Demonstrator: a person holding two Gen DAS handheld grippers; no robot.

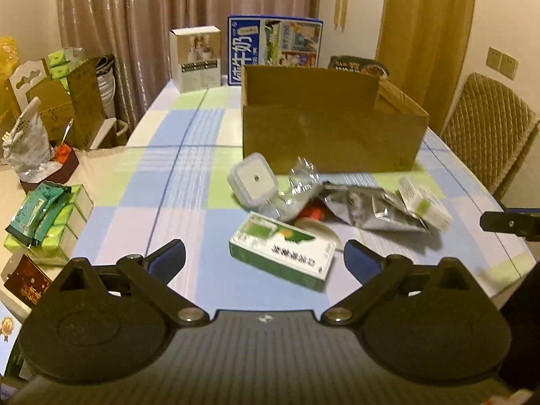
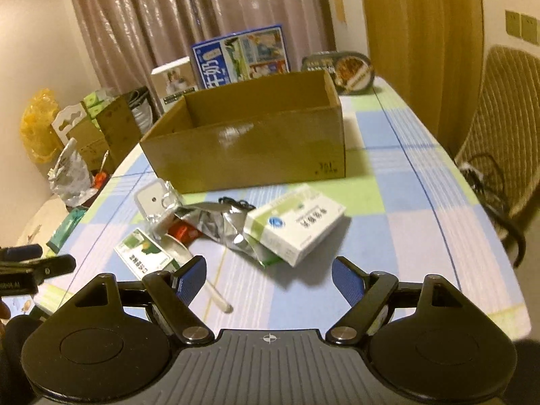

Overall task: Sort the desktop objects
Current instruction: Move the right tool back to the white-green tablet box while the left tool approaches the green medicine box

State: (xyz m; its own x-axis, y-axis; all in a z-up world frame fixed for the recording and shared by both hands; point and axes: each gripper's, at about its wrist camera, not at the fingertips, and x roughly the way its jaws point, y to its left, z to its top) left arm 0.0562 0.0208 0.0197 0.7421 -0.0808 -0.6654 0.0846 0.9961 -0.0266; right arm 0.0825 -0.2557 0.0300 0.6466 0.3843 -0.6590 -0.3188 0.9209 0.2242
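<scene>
Seen from the left wrist, the left gripper (image 1: 265, 258) hung over the checked blue, green and white tablecloth (image 1: 175, 182) with its jaws spread wide and nothing between the blue pads. Just beyond them lay a green-and-white flat carton (image 1: 281, 253), tilted slightly across the cloth. Behind it sat a small square clear plastic container with a white lid (image 1: 253, 182), propped at an angle against crumpled clear wrapping (image 1: 302, 182). To the right of these lay a crinkled silver foil pouch (image 1: 371, 211) with a small white-and-green box (image 1: 423, 206) leaning on its far end. An open brown cardboard box (image 1: 332, 128) stood behind the clutter, near it but apart. At the frame's right edge a dark part of the right gripper (image 1: 509, 224) showed. From the right wrist, the right gripper (image 2: 270, 280) also stood with its jaws well apart and empty, above bare cloth. The white-and-green box (image 2: 297, 224) lay just ahead, resting on the silver pouch (image 2: 222, 224). A white plastic spoon (image 2: 199, 270) lay beside the left pad, its handle running toward the camera. The brown cardboard box (image 2: 256, 155) stood farther back, its inside bare as far as could be seen.
</scene>
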